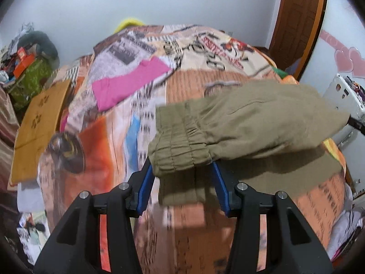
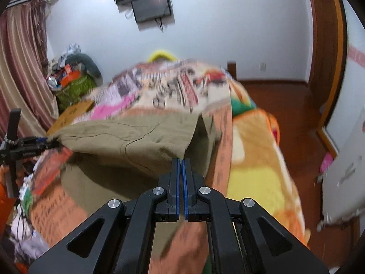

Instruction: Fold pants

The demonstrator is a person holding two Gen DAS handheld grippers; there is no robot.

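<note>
Olive-khaki pants (image 1: 239,123) hang stretched above the patterned bed between my two grippers. In the left wrist view my left gripper (image 1: 182,162) has its blue pads spread apart, with the bunched elastic waistband (image 1: 180,148) resting over the fingertips; whether they grip it is unclear. In the right wrist view my right gripper (image 2: 181,159) is shut on a lower corner of the pants (image 2: 127,137), which are lifted off the bed. The left gripper also shows at the far left (image 2: 43,145), at the opposite end of the cloth.
The bed carries a busy printed cover (image 1: 182,52) with a pink garment (image 1: 130,80) lying on it. A wooden board (image 1: 38,127) leans at the bed's left side. Clutter (image 1: 25,61) sits by the wall. A white appliance (image 1: 342,93) stands right. A brown floor (image 2: 285,105) lies beyond.
</note>
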